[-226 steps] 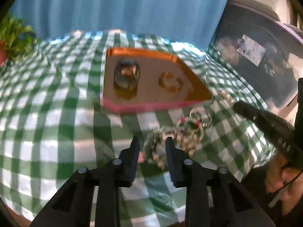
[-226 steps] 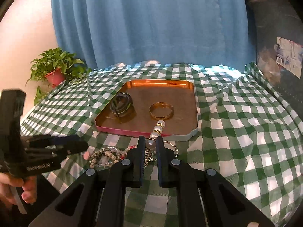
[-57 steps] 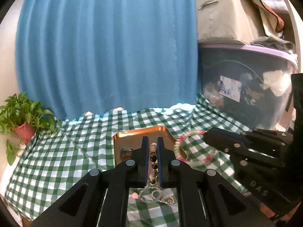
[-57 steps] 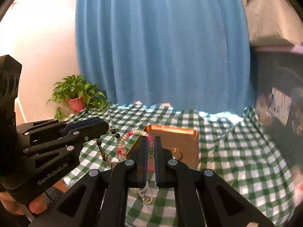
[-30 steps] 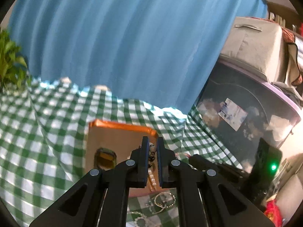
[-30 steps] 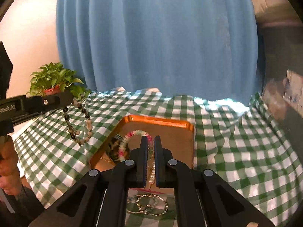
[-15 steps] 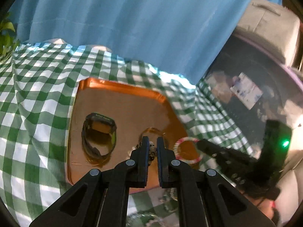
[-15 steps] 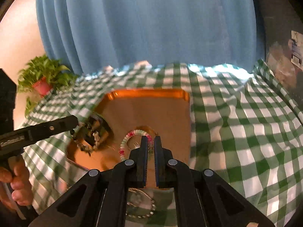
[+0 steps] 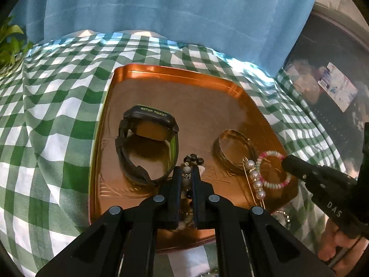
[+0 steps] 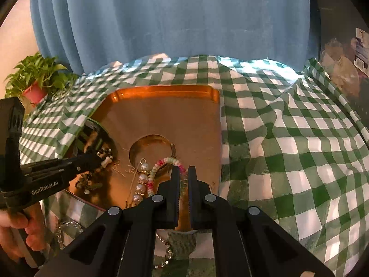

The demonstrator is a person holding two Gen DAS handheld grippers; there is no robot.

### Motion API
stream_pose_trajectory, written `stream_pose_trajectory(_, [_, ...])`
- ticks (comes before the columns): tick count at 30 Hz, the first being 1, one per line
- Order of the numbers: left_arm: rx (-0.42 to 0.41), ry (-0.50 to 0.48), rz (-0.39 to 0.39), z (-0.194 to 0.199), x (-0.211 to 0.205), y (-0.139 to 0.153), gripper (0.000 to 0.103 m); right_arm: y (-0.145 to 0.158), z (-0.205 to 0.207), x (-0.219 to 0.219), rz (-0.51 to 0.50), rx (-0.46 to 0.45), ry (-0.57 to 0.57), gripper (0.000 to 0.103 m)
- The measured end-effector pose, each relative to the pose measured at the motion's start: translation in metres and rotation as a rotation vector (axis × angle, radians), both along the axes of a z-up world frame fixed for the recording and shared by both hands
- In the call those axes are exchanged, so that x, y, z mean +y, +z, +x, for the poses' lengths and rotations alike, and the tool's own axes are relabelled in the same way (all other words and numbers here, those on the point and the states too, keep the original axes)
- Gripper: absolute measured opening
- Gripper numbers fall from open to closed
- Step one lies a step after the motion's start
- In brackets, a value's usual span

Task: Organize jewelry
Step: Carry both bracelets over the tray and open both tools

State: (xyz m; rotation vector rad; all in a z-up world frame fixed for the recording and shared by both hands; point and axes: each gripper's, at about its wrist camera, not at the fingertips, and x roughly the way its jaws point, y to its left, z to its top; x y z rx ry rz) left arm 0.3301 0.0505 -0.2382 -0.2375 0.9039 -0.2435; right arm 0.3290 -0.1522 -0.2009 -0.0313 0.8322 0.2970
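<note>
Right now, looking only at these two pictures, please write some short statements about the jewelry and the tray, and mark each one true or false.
1. The black watch lies inside the copper tray. True.
2. The left tongs stand open and empty. False: they are shut on the mixed bead bracelet.
3. The right tongs grip the pink and white bracelet. True.
4. The gold bangle lies on the checked cloth. False: it lies in the tray.
5. The pearl pin is beside the bangle. True.

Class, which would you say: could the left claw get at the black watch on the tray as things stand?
Probably not yet: the left claw is shut on a beaded bracelet, though the watch lies uncovered just beside it.
</note>
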Motion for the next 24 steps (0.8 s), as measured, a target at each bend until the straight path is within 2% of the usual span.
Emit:
stream_pose_trajectory(4, [-0.018, -0.005, 0.051, -0.002, -0.005, 0.001, 0.008, -0.004, 0.0, 0.005, -0.024, 0.004, 0.01, 0.005])
stream_pose_trajectory(7, [-0.009, -0.001, 0.035, -0.001, -0.004, 0.001, 0.009, -0.007, 0.0, 0.008, -0.055, 0.011, 0.01, 0.005])
stream_pose_trajectory(10, [-0.002, 0.011, 0.036, 0.0, -0.002, 0.002, 0.016, -0.018, 0.001, 0.014, -0.078, 0.056, 0.048, 0.005])
stream_pose_trajectory(11, [-0.001, 0.017, 0.053, 0.0, -0.003, 0.002, 0.024, -0.018, 0.0, 0.016, -0.085, 0.05, 0.051, 0.006])
stream_pose_trajectory(12, [0.001, 0.027, 0.073, 0.0, -0.003, 0.003, 0.038, -0.018, -0.001, 0.017, -0.092, 0.042, 0.044, 0.007])
stream_pose_trajectory(13, [0.013, 0.027, 0.091, 0.0, -0.004, 0.002, 0.047, -0.017, -0.002, 0.017, -0.102, 0.034, 0.039, 0.017])
stream_pose_trajectory(14, [0.012, 0.02, 0.091, -0.001, -0.005, 0.003, 0.06, -0.016, -0.002, 0.016, -0.102, 0.031, 0.04, 0.026])
stream_pose_trajectory(15, [0.021, 0.012, 0.087, -0.002, -0.006, 0.004, 0.067, -0.015, -0.002, 0.015, -0.092, 0.028, 0.042, 0.042])
stream_pose_trajectory(16, [0.026, 0.006, 0.083, -0.004, -0.007, 0.006, 0.068, -0.014, -0.001, 0.013, -0.079, 0.026, 0.041, 0.046])
stream_pose_trajectory(20, [0.006, 0.004, 0.117, -0.015, -0.01, 0.014, 0.072, -0.009, -0.001, 0.008, -0.053, 0.01, 0.021, 0.046])
stream_pose_trajectory(24, [-0.004, 0.018, 0.111, -0.026, -0.009, 0.023, 0.073, -0.006, -0.006, 0.001, -0.004, 0.01, -0.005, 0.046])
